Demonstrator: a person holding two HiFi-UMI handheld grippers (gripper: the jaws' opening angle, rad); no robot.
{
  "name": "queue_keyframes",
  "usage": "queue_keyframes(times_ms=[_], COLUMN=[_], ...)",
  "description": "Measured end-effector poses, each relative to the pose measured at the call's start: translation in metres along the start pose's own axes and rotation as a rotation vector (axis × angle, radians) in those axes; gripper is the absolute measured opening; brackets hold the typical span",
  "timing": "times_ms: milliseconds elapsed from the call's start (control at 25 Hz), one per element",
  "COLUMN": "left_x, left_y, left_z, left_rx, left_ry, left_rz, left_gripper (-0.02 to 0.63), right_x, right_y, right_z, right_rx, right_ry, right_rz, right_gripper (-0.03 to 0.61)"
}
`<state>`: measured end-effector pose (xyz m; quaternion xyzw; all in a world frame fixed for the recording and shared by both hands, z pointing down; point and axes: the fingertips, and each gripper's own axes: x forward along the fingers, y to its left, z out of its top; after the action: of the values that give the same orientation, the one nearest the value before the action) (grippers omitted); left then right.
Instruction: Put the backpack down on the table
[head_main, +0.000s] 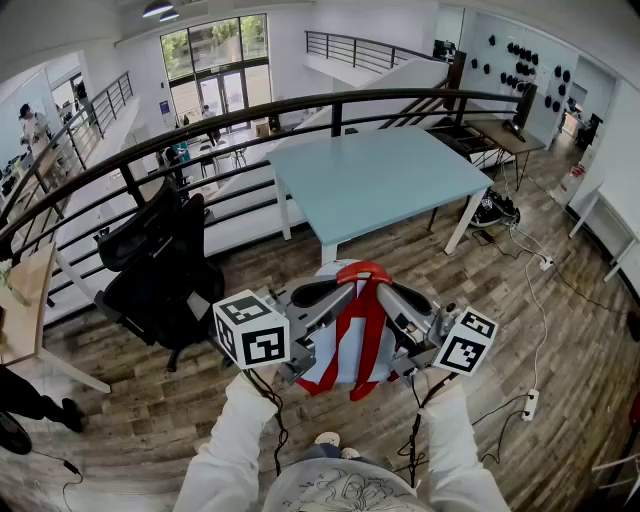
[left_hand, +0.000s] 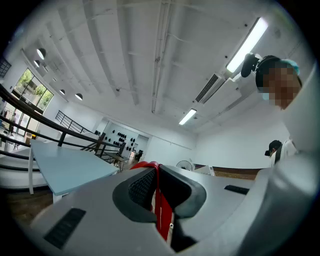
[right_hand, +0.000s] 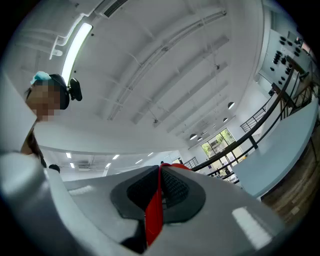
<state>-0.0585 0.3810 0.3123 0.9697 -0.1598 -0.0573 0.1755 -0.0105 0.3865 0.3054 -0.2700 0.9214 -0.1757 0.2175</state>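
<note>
Backpack (head_main: 332, 362) hangs at lower centre of the head view, off the light-blue table (head_main: 380, 180) at upper centre. I have the left gripper (left_hand: 156, 186) and right gripper (right_hand: 159, 189) both clamped on its red straps (head_main: 366, 318).

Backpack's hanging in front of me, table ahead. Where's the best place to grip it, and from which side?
Grip the red strap loop at its top, one gripper from each side. The left gripper and right gripper are both shut on it there, and the backpack hangs upright beneath, so its base would likely meet the table first.
</note>
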Motion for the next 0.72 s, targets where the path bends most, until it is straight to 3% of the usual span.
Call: queue_keyframes(times_ms=[720], left_x=[0.0], left_y=[0.025], left_z=[-0.007], left_rx=[-0.022], left_ry=[0.003], left_rz=[-0.03], left_gripper=[0.018], right_x=[0.01], right_y=[-0.019], right_z=[-0.012], right_rx=[0.008], right_ry=[0.006], right_rz=[-0.02], right_gripper=[0.025])
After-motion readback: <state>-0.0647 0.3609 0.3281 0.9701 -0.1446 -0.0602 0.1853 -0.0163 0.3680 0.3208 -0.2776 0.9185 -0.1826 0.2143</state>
